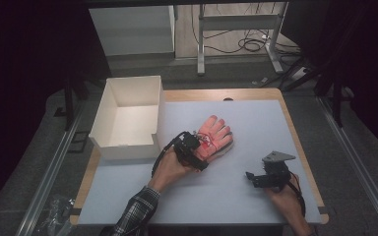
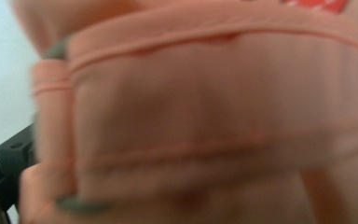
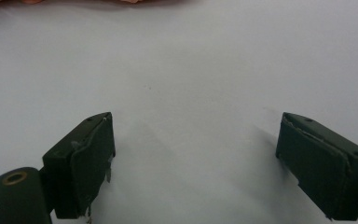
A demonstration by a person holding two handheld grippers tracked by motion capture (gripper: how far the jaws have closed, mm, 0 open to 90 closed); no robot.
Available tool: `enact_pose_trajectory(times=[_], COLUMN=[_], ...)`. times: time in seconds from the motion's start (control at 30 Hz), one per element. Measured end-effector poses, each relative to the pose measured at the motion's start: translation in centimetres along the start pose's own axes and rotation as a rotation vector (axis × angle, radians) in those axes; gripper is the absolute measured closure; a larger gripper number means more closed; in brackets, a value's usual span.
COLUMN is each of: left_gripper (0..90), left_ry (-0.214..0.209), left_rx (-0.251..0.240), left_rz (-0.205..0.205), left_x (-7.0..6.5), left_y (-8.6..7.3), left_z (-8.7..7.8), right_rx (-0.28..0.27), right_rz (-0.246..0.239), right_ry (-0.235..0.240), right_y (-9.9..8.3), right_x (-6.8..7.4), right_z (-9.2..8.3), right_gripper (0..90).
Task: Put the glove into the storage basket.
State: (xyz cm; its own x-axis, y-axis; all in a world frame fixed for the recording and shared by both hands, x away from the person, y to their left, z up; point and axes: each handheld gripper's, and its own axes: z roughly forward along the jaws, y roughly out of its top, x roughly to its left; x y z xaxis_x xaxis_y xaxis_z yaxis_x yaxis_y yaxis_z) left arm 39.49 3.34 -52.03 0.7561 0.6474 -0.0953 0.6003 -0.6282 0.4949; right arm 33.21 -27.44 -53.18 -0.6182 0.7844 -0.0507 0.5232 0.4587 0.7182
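Though pressed against the cuff of the pink glove [image 1: 214, 136], left gripper [image 1: 195, 149] impossible to read as open or shut: jaws buried in blurred fabric. White box [image 1: 109, 105] at the worktop's [image 1: 256, 123] far left corner, its inside bare. Glove flat near the worktop's middle. Right gripper [image 1: 258, 178] near the right edge, jaws spread wide over bare surface.

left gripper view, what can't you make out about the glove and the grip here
- Left tongs: in the left gripper view the blurred glove covers the jaws, so open or shut is unclear.
- Glove cuff: in the high view the left tongs and hand hide it.
- Red marking on the glove: too small to read in the high view.
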Motion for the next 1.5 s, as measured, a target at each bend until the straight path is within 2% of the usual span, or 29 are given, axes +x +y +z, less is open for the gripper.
enact_pose_trajectory(times=[0.07, 0.17, 0.37, 0.43, 0.5, 0.63, 0.8, 1.07, 1.17, 1.37, 1.47, 1.5], left_gripper=[0.0, 1.3, 20.3, 26.7, 32.4, 36.9, 38.4, 38.4, 38.1, 37.9, 37.8, 37.7], left_ry=[0.03, 0.045, 0.046, 0.044, 0.036, 0.027, 0.012, 0.031, 0.043, 0.073, 0.083, 0.083], left_rx=[0.011, 0.02, 0.076, 0.096, 0.101, 0.09, 0.072, 0.05, 0.06, 0.052, 0.043, 0.029], left_rz=[0.018, 0.029, 0.032, 0.049, 0.058, 0.066, 0.045, 0.006, 0.013, 0.011, 0.006, -0.011], left_x=[-0.3, -0.6, -0.9, -0.8, -0.8, -0.7, -0.4, -0.2, -0.3, -0.3, 0.0, 0.0], left_y=[-0.1, -0.1, 0.5, 0.7, 0.9, 0.9, 1.0, 1.9, 2.4, 3.3, 3.9, 4.1], left_z=[0.6, 0.5, -0.2, -0.5, -0.7, -1.2, -1.9, -3.3, -4.0, -5.8, -6.8, -7.2], right_rx=[0.0, 0.0, 0.0, 0.0, 0.0, -0.001, -0.001, -0.001, -0.003, -0.003, -0.003, -0.003], right_rz=[0.0, -0.001, -0.001, -0.001, 0.0, 0.0, 0.0, -0.002, 0.0, -0.001, 0.0, -0.001], right_ry=[0.0, -0.001, 0.0, 0.0, 0.0, 0.0, 0.0, 0.0, 0.0, 0.0, 0.0, 0.0], right_y=[0.0, 0.0, 0.0, 0.0, 0.0, 0.0, 0.0, 0.0, 0.0, 0.0, 0.0, 0.0], right_x=[0.0, 0.0, 0.0, 0.0, 0.0, 0.0, 0.0, 0.0, 0.0, 0.0, 0.0, 0.0], right_z=[0.0, 0.0, 0.0, 0.0, 0.0, 0.0, 0.0, 0.0, 0.0, 0.0, 0.0, 0.0], right_gripper=[11.8, 11.8, 11.8, 11.8, 11.8, 11.8, 11.8, 11.8, 11.8, 11.8, 11.8, 11.8])
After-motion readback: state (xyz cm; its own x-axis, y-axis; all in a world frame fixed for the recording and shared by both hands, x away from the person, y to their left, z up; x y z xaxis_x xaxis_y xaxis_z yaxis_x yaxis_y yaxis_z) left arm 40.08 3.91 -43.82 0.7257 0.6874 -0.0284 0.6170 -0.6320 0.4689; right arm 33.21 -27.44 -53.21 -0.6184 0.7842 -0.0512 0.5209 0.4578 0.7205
